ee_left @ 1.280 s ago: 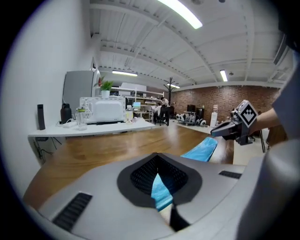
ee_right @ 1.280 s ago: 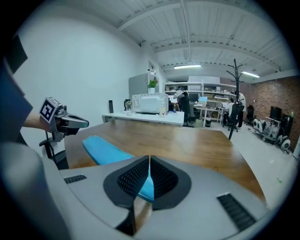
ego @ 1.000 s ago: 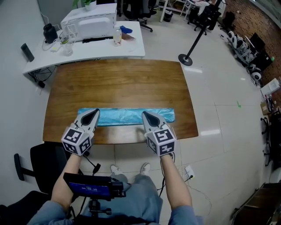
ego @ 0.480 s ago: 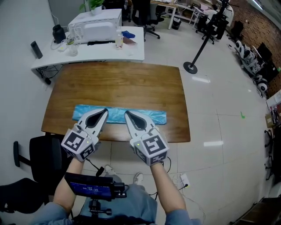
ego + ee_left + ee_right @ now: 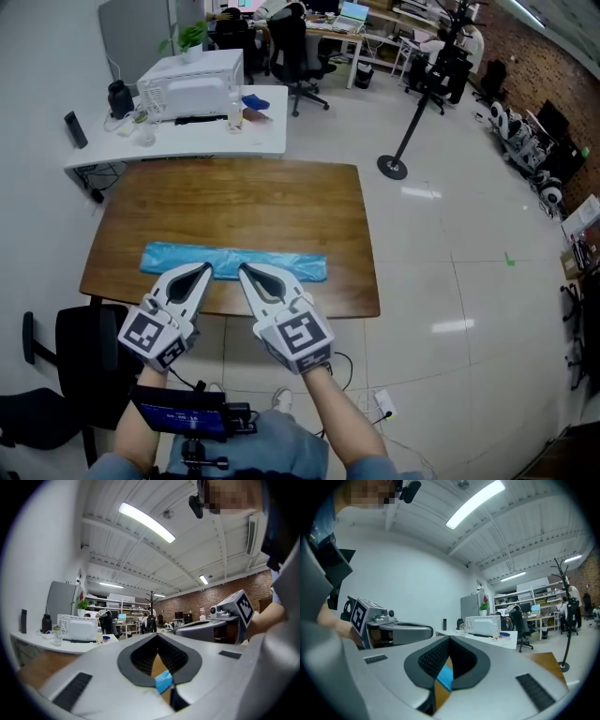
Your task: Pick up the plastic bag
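Where both hand-held grippers [image 5: 205,270] [image 5: 243,271] overlap the plastic bag [image 5: 286,264], their jaws meet.

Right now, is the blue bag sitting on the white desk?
No, the blue bag lies flat along the near side of the brown wooden table, in front of the white desk.

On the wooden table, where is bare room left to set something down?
The far half of the wooden table, between the plastic bag and the white desk, is bare, as is the right end past the bag. Crowded: the near edge, where the left tool and right tool are at the bag.
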Motion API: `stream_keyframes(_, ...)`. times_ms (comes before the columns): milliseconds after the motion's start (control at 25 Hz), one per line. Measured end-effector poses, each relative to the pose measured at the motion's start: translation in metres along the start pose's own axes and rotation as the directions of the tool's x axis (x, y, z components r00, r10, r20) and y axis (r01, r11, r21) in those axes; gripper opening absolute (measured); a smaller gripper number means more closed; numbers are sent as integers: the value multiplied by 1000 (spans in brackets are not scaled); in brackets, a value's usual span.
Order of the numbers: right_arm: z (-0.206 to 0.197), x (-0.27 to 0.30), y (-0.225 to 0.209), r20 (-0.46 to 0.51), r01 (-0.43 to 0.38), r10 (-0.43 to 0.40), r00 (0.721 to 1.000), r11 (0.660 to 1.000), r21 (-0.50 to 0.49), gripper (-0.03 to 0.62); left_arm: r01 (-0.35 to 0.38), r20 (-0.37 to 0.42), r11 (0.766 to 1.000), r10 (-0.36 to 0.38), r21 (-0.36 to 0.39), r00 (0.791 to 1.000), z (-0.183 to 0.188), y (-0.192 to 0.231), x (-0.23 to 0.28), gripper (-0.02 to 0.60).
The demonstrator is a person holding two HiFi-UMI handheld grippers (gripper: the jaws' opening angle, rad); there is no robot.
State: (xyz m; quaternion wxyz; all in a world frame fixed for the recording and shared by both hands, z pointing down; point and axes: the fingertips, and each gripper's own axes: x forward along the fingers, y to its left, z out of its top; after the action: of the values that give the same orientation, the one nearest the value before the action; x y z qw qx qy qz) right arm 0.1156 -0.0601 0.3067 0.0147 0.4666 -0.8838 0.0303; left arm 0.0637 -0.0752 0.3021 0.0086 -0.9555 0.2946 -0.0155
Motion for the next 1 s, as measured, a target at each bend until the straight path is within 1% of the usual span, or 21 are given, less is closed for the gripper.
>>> stream_keyframes(120, 3, 0, 4, 7, 27, -27, 1000, 1000, -13, 0, 5, 13, 1000, -5, -2, 1000, 2, 10, -6, 12)
stream_keyframes(200, 5, 4, 10, 14, 33, -33, 999, 999, 1, 0, 18, 12, 1000, -18, 2, 1000, 3, 14, -11, 12)
stream_keyframes(440, 14, 20, 25, 21, 44, -43, 999, 999, -21, 0, 36, 19, 999, -36, 3, 999, 7, 28, -21, 12)
stream_keyframes(720, 19, 21, 32, 29, 54, -53, 998, 998, -33, 0, 51, 39, 999, -52, 10, 998, 15, 24, -26, 12)
stream_keyframes(1000, 20, 19, 41, 25, 62, -61, 998, 997, -39, 0, 55, 30, 998, -55, -6, 998, 9, 23, -34, 12)
